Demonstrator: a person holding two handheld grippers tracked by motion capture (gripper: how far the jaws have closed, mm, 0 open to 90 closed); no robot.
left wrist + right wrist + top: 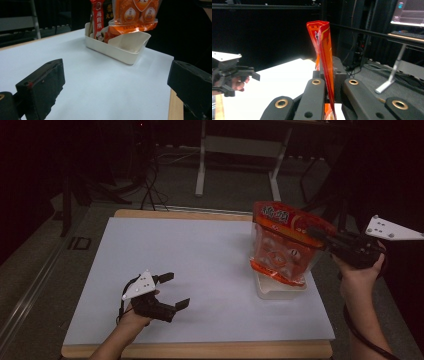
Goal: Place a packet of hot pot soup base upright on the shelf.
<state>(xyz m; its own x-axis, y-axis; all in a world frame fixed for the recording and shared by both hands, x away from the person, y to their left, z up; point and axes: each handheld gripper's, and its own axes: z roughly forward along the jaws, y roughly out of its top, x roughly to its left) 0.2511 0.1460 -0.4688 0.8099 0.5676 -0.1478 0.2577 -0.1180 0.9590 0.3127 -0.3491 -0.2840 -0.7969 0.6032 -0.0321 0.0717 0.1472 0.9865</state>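
1. Left gripper sits nearest me, low over the near-left part of the white table sheet; jaws spread wide, nothing btwn them. From the left gripper view I see just bare sheet btwn the two black jaws.
2. Right gripper is up at the right side, off the table edge, jaws clamped tight on the top edge of the orange plastic snack bag. In the right gripper view the bag's red-orange seam stands pinched btwn the jaws, seen edge-on.
3. Bag hangs from that grip, tilted, w/ its lower end over the white rectangular plastic tray. Can't tell if the bag's bottom touches the tray.
4. Tray rests on the sheet's right side, well apart from the left gripper. Left gripper view shows a red packet w/ printed characters standing upright in the tray's far end.
5. Beyond the table: dark floor, white table legs.
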